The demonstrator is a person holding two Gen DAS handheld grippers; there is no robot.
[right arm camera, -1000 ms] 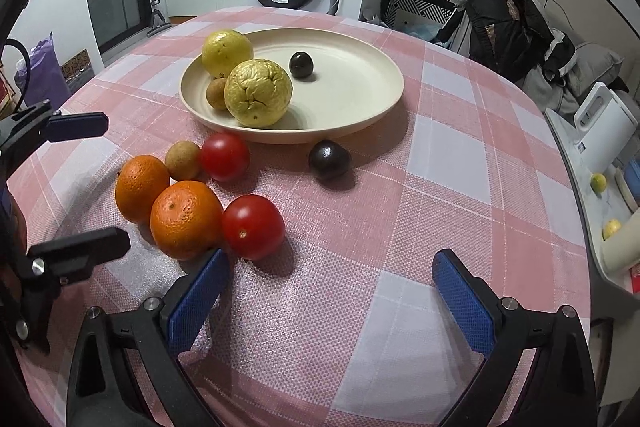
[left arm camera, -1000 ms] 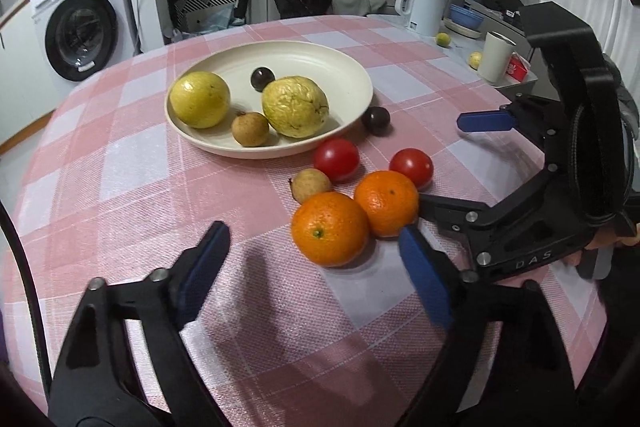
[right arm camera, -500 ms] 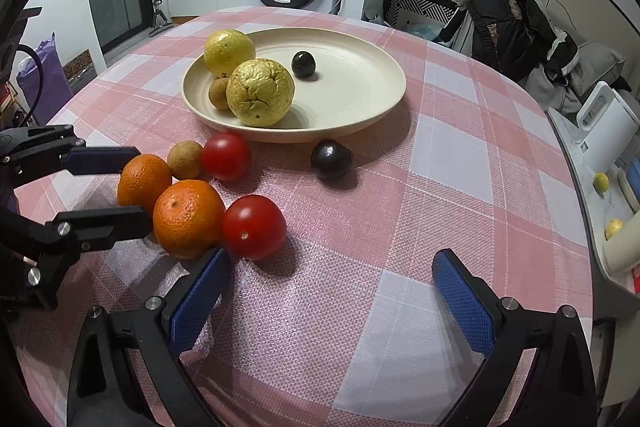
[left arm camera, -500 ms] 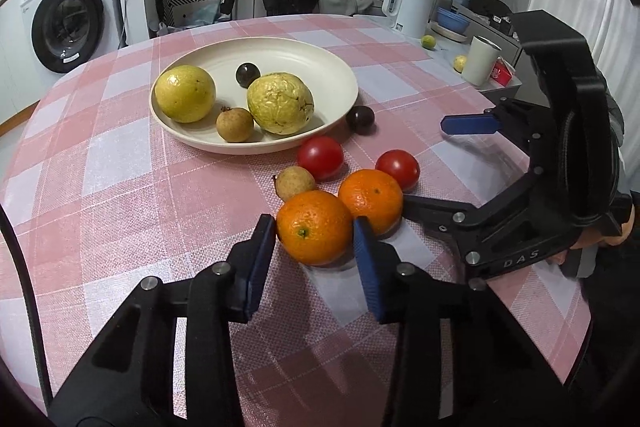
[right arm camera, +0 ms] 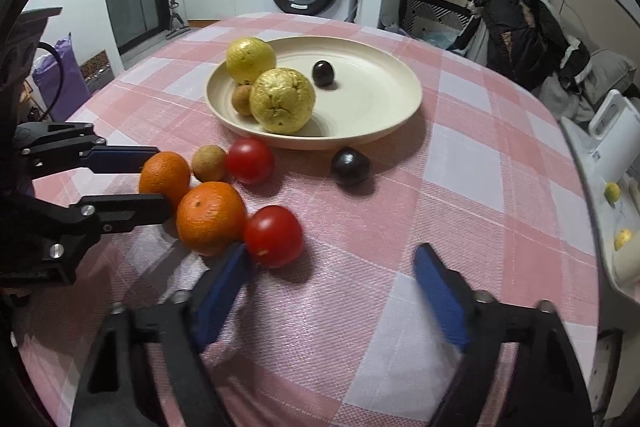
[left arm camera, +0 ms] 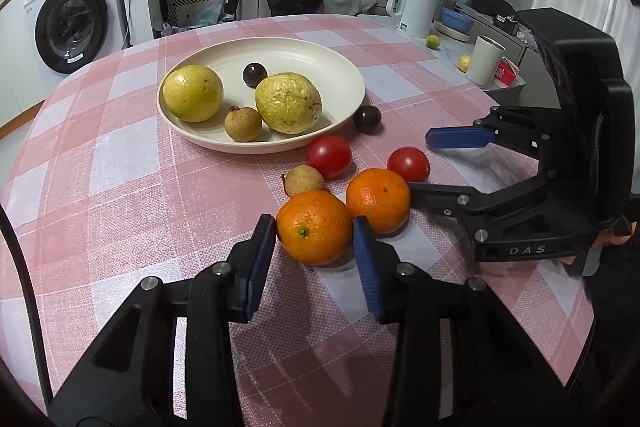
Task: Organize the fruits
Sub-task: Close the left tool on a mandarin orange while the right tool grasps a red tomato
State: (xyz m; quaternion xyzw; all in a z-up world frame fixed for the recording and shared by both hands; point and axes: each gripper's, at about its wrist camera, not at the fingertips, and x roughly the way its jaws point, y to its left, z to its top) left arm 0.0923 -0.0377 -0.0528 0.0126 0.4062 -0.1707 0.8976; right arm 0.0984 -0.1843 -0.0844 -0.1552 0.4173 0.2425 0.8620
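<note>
So the left gripper was wide apart a second ago, now its blue pads are clamped on the round orange mandarin near the pink checked table's front edge. The right gripper is closing beside the red tomato, nothing pinched yet. I'd guess both go to the cream plate mid-table.

Indoor light, moderately bright, even, coming from overhead. Soft short shadows under the fruit on the bench; a broad dim shadow sits below the left gripper. Mild sheen on the cream plate and small highlights on the tomatoes. Strong fisheye bend in both views, black vignette at the corners. Centre is sharp; the right gripper shows motion blur on its blue pads as the jaws are closing. Background is slightly soft.
</note>
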